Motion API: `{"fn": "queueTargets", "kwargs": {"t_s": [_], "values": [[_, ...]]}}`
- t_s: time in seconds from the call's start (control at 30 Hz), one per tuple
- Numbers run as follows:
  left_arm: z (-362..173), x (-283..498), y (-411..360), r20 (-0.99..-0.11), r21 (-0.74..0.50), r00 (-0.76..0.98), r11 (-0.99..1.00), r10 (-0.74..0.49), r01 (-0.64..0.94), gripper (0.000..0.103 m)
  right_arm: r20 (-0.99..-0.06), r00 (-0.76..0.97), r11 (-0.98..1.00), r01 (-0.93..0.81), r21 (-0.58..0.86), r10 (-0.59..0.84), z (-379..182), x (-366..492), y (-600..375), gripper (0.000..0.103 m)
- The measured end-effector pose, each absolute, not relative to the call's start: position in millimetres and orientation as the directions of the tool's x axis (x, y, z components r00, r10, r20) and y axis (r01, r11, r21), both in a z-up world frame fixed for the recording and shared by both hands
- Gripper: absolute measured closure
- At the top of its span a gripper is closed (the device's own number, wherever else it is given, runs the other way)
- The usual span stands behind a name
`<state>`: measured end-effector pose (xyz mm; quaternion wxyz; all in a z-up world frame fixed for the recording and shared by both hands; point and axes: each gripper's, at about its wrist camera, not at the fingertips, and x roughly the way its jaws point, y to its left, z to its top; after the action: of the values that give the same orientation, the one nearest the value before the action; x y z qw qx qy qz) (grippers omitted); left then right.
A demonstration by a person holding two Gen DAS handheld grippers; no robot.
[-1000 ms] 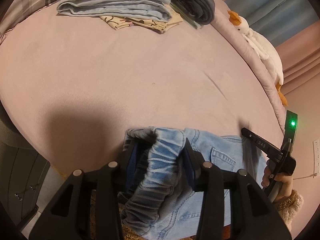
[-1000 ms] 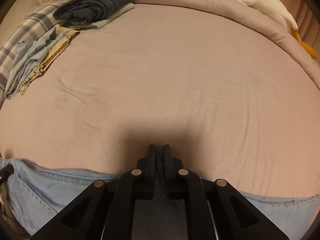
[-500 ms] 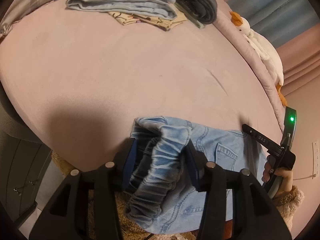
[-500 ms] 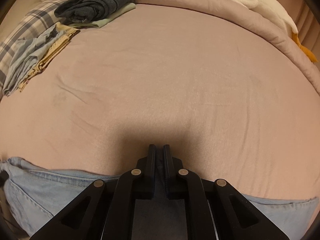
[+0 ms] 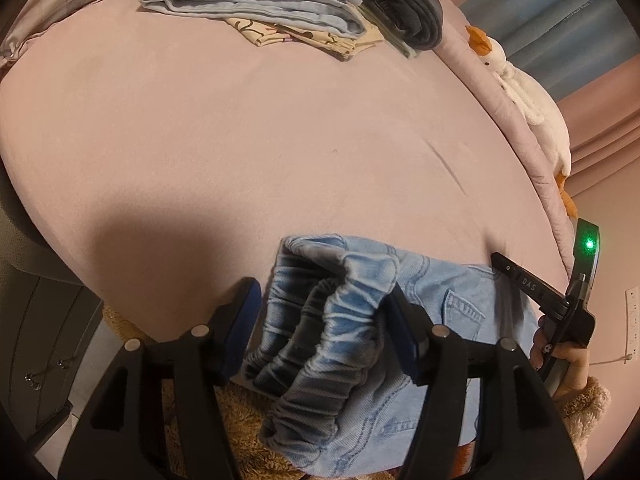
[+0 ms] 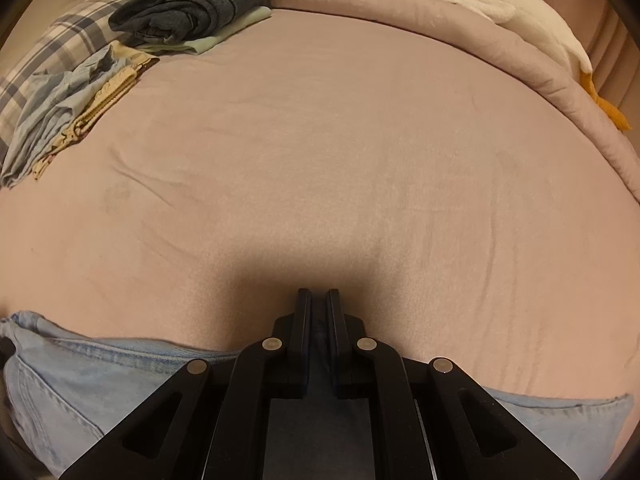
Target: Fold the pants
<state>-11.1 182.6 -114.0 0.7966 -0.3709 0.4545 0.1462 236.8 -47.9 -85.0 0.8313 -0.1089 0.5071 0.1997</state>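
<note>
Light blue jeans (image 5: 452, 304) lie at the near edge of the pink bed (image 5: 280, 140) and hang partly over it. My left gripper (image 5: 320, 300) is open; the bunched elastic waistband (image 5: 332, 320) sits loose between its fingers, the left finger apart from the cloth. My right gripper (image 6: 319, 304) is shut on the jeans' edge (image 6: 120, 368), with denim pinched between its fingers. The right gripper also shows at the right of the left wrist view (image 5: 552, 300), held by a hand.
Folded clothes are stacked at the far side of the bed: light blue and patterned ones (image 5: 256, 4), a dark grey pile (image 6: 192, 4). A plush goose (image 5: 520, 92) lies along the right edge. A dark cabinet (image 5: 36, 340) stands at the lower left.
The left gripper's fingers have spread wider and let go of the waistband. The jeans have slid a little further onto the bed. The right gripper stays shut on the denim.
</note>
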Motion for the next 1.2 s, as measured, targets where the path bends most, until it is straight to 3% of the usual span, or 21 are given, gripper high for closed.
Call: {"fn": "queueTargets", "kwargs": {"t_s": [1.2], "values": [[-115.8, -15.4, 181.5, -0.83, -0.456, 0.551, 0.672, -0.086, -0.583, 0.039, -0.881, 0.421, 0.895, -0.447, 0.005, 0.215, -86.4, 234.9, -43.7, 0.096]]}}
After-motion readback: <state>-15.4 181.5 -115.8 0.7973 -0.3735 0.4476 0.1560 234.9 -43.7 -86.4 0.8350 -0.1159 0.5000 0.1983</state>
